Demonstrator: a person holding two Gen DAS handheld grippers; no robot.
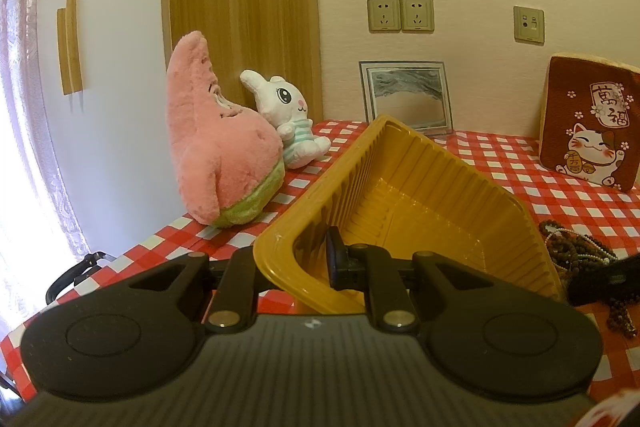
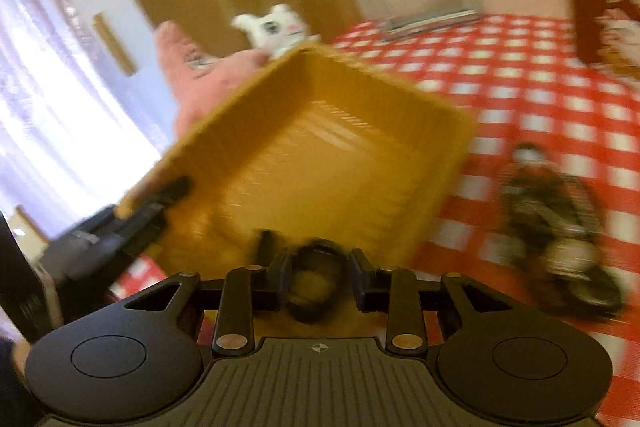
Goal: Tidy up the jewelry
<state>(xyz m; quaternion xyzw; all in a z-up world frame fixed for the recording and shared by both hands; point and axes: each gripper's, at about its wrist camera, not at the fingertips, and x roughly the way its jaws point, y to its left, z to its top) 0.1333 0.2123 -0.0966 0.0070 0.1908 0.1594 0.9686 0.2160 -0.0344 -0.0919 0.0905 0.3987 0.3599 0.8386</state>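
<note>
Left wrist view shows our left tool (image 1: 298,259) clenched on the near wall of a yellow plastic tray (image 1: 432,187), one finger (image 1: 334,259) inside the tray and the other hidden behind the rim, so the tray hangs tilted above the surface (image 1: 520,163), which wears a red-and-white checked cloth. To the right of the tray, a heap of dark bead strands (image 1: 576,247) lies on the cloth, with some pale beads mixed in. Behind the tray we see a pink star plush (image 1: 216,147) and a white rabbit plush (image 1: 288,115) against the wall, a framed picture (image 1: 406,95), and a red cushion with a waving cat (image 1: 588,123). Right wrist view is blurred; there our right tool (image 2: 318,279) sits over the tray's near edge with a dark ring-shaped piece (image 2: 316,287) between its fingers. We cannot tell whether the pads press on it. The heap of beads shows as a smear on the cloth to the right.
</note>
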